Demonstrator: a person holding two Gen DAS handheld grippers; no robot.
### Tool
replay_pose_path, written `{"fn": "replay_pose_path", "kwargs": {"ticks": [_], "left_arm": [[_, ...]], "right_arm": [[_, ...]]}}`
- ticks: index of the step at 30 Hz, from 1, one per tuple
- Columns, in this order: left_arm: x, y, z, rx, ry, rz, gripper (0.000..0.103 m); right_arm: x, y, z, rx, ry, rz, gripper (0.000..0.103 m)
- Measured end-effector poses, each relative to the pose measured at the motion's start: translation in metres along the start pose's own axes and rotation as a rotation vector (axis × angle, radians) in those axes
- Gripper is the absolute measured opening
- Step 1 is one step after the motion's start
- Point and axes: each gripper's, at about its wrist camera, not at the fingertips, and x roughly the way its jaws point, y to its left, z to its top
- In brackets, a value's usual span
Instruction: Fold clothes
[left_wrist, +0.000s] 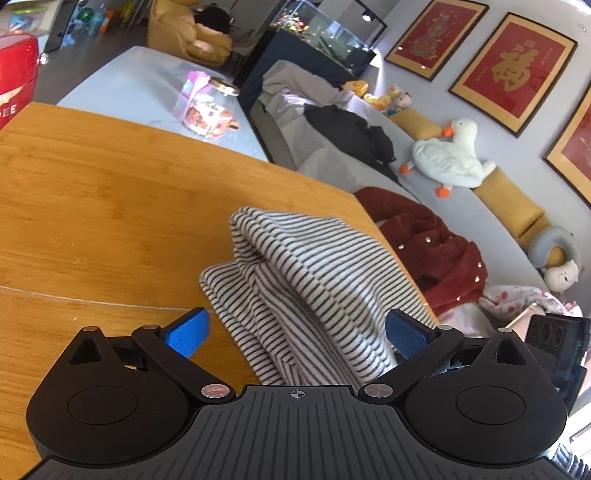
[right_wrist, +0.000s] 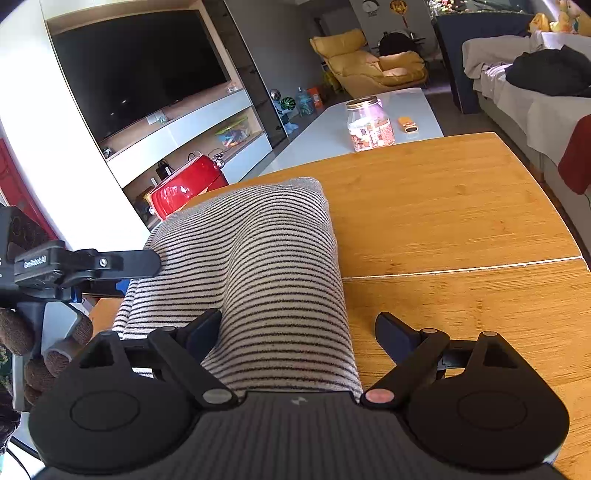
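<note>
A black-and-white striped garment (left_wrist: 306, 291) lies folded in a thick bundle on the wooden table (left_wrist: 103, 206), near its right edge. My left gripper (left_wrist: 295, 336) stands open, its blue pads (left_wrist: 188, 332) on either side of the bundle's near end. In the right wrist view the same striped garment (right_wrist: 266, 266) runs lengthwise away from me. My right gripper (right_wrist: 299, 336) is open too, its dark fingers (right_wrist: 395, 336) straddling the near end. The left gripper (right_wrist: 74, 266), held by a gloved hand (right_wrist: 33, 350), shows at the bundle's left side.
A grey sofa (left_wrist: 461, 206) right of the table holds a red fuzzy garment (left_wrist: 424, 243), a black garment (left_wrist: 347, 129), a plush goose (left_wrist: 447, 155) and cushions. Beyond the table a white low table (right_wrist: 369, 122) carries a snack jar (right_wrist: 369, 125). A red appliance (right_wrist: 184, 188) stands at the left.
</note>
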Motion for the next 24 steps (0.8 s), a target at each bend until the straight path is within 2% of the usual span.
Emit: {"fn": "replay_pose_path", "kwargs": {"ticks": [5, 10, 16, 22, 24], "left_arm": [[-0.003, 0.002, -0.005, 0.016, -0.003, 0.01, 0.103], [-0.005, 0.004, -0.009, 0.032, -0.007, 0.019, 0.103], [-0.011, -0.003, -0.014, 0.063, -0.007, 0.049, 0.103], [-0.01, -0.004, -0.015, 0.083, 0.005, 0.048, 0.103], [-0.009, -0.003, -0.014, 0.086, 0.009, 0.044, 0.103]], "right_arm": [[-0.011, 0.004, 0.018, -0.009, -0.011, 0.007, 0.09], [-0.004, 0.003, 0.065, 0.003, -0.035, 0.031, 0.09], [0.032, -0.011, 0.096, 0.061, 0.046, 0.049, 0.09], [0.068, -0.016, 0.094, 0.101, 0.144, 0.097, 0.089], [0.077, -0.017, 0.093, 0.122, 0.171, 0.135, 0.083]]}}
